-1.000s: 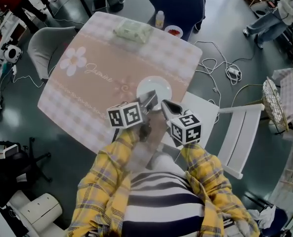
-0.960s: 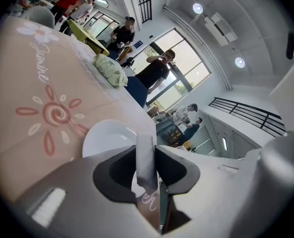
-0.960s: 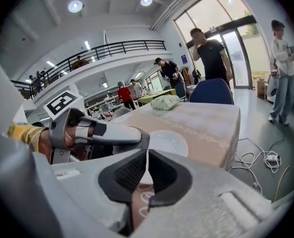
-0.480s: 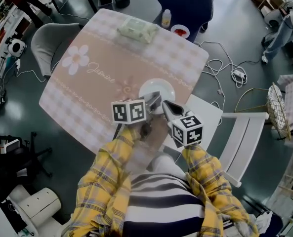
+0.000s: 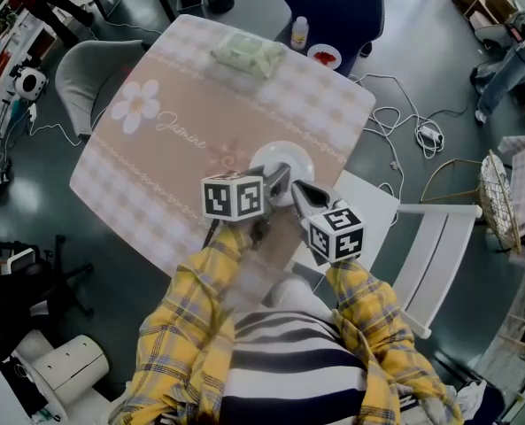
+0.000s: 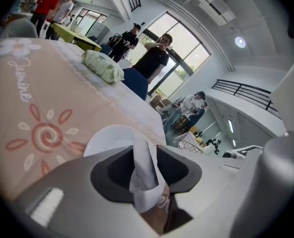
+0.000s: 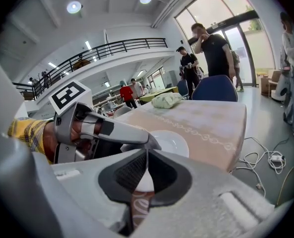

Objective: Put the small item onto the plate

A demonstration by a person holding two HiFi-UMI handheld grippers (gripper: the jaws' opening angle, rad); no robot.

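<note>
A white plate (image 5: 282,155) sits near the table's front edge on the pink flowered cloth (image 5: 182,122). Both grippers meet just over its near rim. A small white-and-brown sachet (image 6: 145,177) stands between the jaws of my left gripper (image 5: 281,179). Those jaws are opening, and dark gaps show on both sides of the sachet. My right gripper (image 5: 295,187) is shut on the same sachet (image 7: 139,200), with its thin edge pinched between the jaws. In the right gripper view the left gripper (image 7: 151,143) reaches in from the left, in front of the plate (image 7: 170,142).
At the table's far edge lie a green-white pack (image 5: 242,55), a small bottle (image 5: 298,32) and a bowl with red contents (image 5: 324,57). A blue chair (image 5: 333,3), a grey chair (image 5: 85,78) and a white chair (image 5: 426,237) surround the table. Cables (image 5: 413,127) lie on the floor.
Both grippers have stayed together at the plate's near rim, edging slightly toward it. The head view has shifted a little.
</note>
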